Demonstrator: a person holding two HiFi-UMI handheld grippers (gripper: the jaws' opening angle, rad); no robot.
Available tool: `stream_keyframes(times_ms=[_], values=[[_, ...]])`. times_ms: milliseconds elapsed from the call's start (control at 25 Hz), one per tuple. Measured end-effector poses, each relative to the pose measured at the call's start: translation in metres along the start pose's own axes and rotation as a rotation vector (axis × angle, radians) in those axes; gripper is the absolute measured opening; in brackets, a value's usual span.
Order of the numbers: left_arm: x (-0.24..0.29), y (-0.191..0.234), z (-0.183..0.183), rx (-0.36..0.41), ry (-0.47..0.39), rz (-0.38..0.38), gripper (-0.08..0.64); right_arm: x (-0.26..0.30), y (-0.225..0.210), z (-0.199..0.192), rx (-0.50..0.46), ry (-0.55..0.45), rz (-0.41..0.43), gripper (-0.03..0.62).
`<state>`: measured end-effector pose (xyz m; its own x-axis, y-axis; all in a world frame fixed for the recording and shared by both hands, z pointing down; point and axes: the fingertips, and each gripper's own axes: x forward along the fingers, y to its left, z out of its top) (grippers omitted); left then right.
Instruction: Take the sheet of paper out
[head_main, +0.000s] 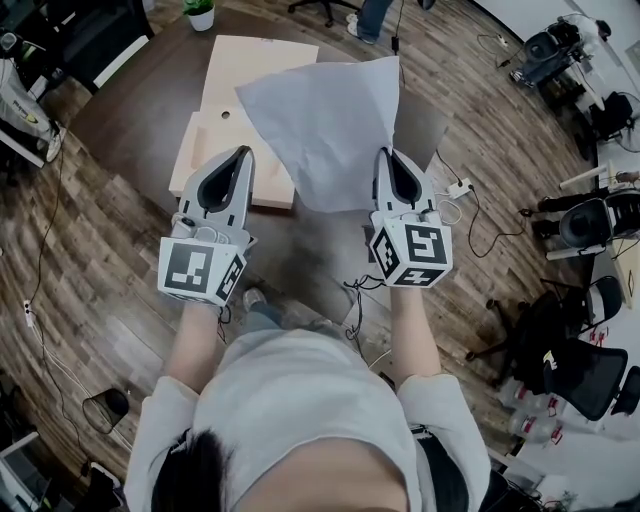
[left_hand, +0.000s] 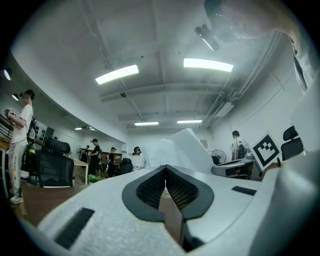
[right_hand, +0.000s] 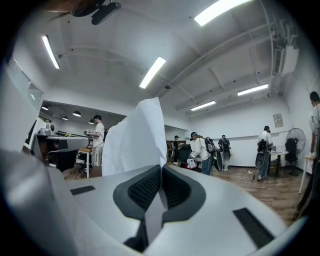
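Your R gripper (head_main: 392, 155) pinches the sheet of paper (head_main: 325, 125) at its lower-right edge, holding it up mid-frame, clear of the beige box (head_main: 232, 70). L gripper (head_main: 243, 152) is beside the sheet, jaws pressed together w/ nothing between; prob. spare.

**Bright overhead light, strong fisheye bend**

Long white ceiling strip lights (left_hand: 207, 64) flood the room evenly and bloom slightly in both gripper views. In the head view the white sheet of paper (head_main: 325, 130) is the brightest thing. Its creases are shaded soft grey, with a darker grey patch along its right edge. The dark brown tabletop (head_main: 140, 110) looks dull, and the wood-plank floor (head_main: 100, 280) curves sharply toward the frame edges. A dark round vignette rings both gripper views. There the pale grey left tool (left_hand: 165, 169) and right tool (right_hand: 161, 169) look soft close to the lens.
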<state>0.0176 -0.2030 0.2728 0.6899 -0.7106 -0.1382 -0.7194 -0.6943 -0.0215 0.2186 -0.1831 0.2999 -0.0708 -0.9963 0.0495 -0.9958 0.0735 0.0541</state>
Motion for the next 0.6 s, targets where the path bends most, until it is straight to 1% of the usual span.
stream_keyframes(times_ms=[600], values=[[0.001, -0.018, 0.003, -0.004, -0.009, 0.029, 0.009, -0.034, -0.019, 0.008, 0.011, -0.046, -0.024, 0.018]])
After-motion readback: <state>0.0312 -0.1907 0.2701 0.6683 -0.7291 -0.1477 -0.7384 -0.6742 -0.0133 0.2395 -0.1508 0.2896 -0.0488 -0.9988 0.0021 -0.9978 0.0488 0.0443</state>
